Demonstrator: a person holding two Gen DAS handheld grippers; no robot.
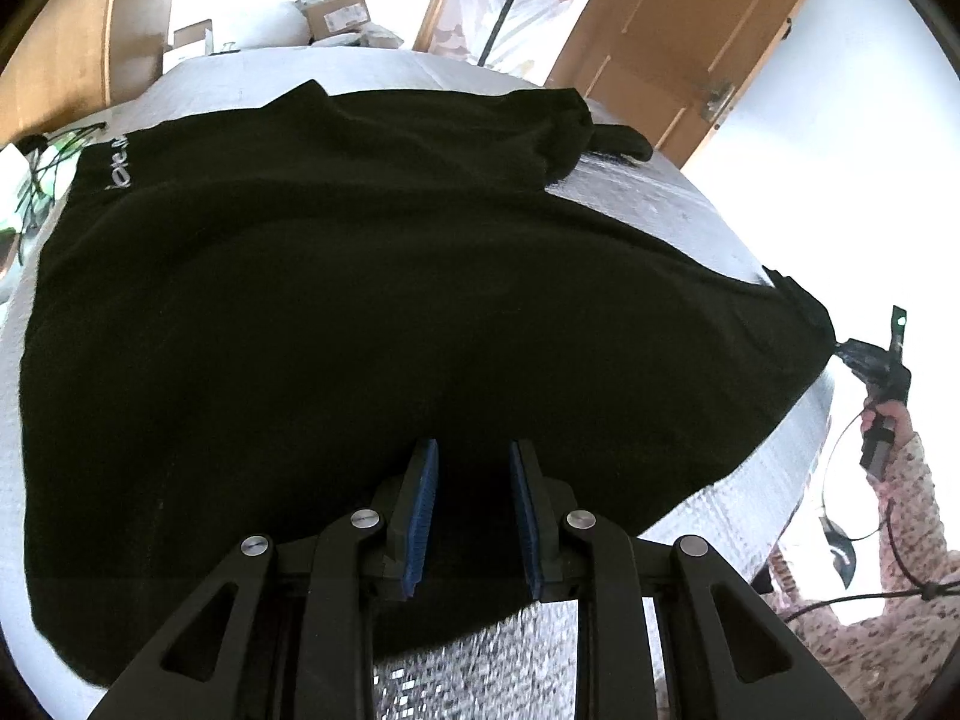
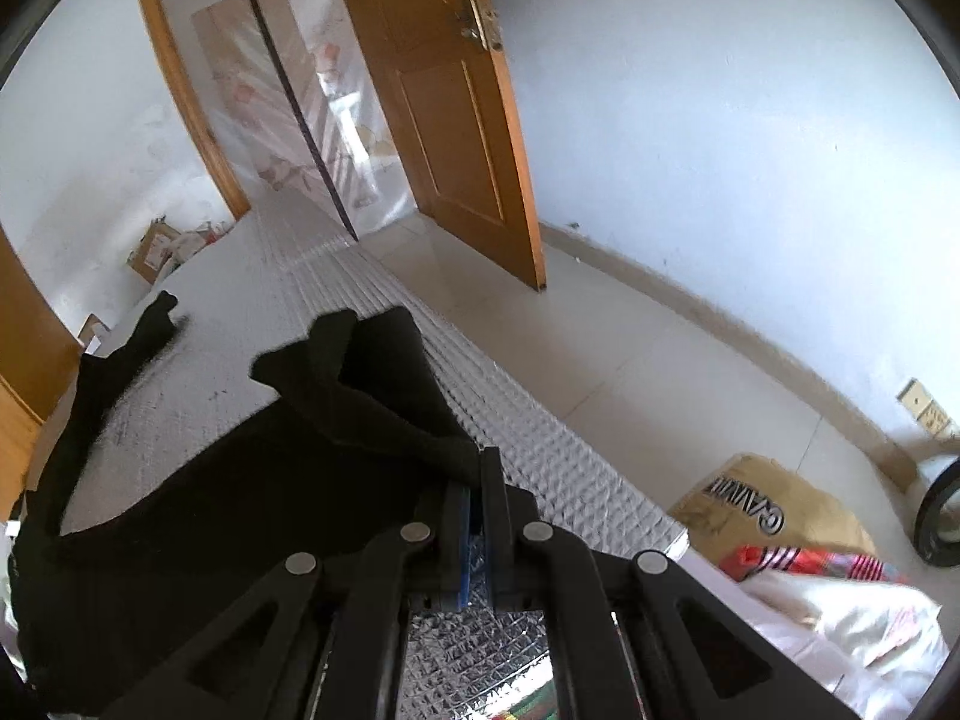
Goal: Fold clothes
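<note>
- As my left gripper point(image 1: 473, 510) looks out along its fingers, its jaws stand apart with only dark cloth showing in the gap between the blue pads point(image 1: 423, 516), so I judge it released and grasping nothing.
- The black garment point(image 1: 360, 312) lies spread on the silvery quilted mat point(image 1: 678, 210), starting right at my left jaws and running away ahead of them; it is one garment, with one line of pale lettering point(image 1: 117, 165) far ahead and to the left.
- Far right of my left jaws, my right gripper point(image 1: 864, 360) pulls one corner of the cloth out taut past the mat edge.
- From this view I judge the folding barely begun: the body is still mostly laid open, with only some bunching at the far edge.
- In the right wrist view, my right gripper point(image 2: 474, 516) is clenched, its pads nearly together on a bunched corner of the black garment point(image 2: 372, 396) that rises just ahead of the jaws.
- The rest of the cloth trails left of my right jaws over the mat point(image 2: 336, 276), one narrow piece, perhaps a sleeve point(image 2: 150, 324), reaching far ahead-left.
- Right of the jaws, off the mat, I count one cardboard box point(image 2: 774, 504) and one wooden door point(image 2: 432, 96) further ahead.
- Left to do, I judge: every proper fold.
</note>
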